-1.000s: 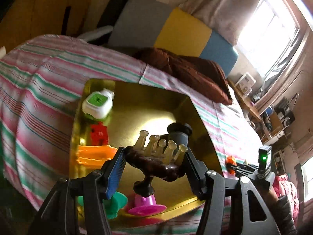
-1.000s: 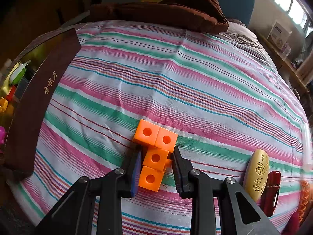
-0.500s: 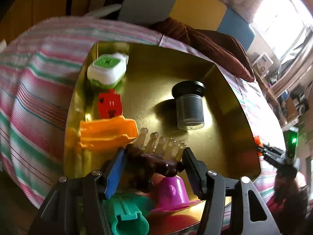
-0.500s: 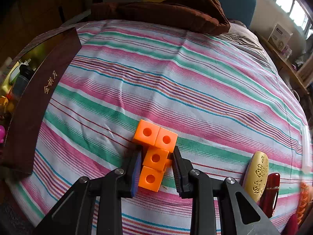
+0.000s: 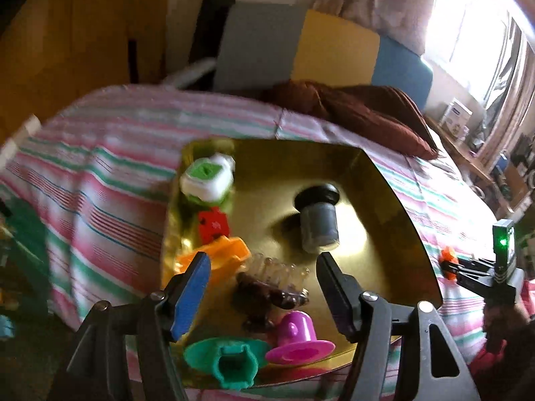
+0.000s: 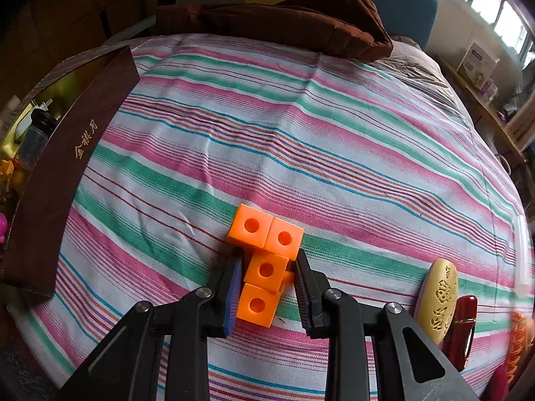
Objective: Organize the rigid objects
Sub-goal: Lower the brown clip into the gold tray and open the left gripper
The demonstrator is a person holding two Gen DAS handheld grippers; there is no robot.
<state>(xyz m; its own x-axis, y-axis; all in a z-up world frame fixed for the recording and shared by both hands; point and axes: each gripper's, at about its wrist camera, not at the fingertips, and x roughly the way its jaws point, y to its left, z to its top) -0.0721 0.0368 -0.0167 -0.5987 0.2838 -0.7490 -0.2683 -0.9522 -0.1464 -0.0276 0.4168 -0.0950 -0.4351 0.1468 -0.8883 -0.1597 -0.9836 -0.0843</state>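
My left gripper [image 5: 264, 277] is open and empty above the gold-lined box [image 5: 394, 207]. A brown comb-like massager [image 5: 267, 287] lies in the box just below the fingers, apart from them. The box also holds a green-and-white case [image 5: 207, 177], a red piece [image 5: 214, 224], an orange piece [image 5: 217, 254], a dark jar [image 5: 317, 220], a pink cup [image 5: 297, 337] and a teal cup [image 5: 230, 361]. My right gripper [image 6: 267, 277] stands around an orange cube block cluster [image 6: 265, 257] on the striped bedspread; the pads look close to it, contact unclear.
The box's maroon wall [image 6: 70, 163] stands at the left in the right wrist view. A yellow carved oval [image 6: 438, 297] and a dark red object [image 6: 463, 327] lie to the right of the blocks. A brown pillow [image 6: 284, 23] lies at the head of the bed.
My left gripper has opened and let go of the brown massager, which now lies in the box; the gripper has pulled back. The right gripper and orange blocks have not moved.
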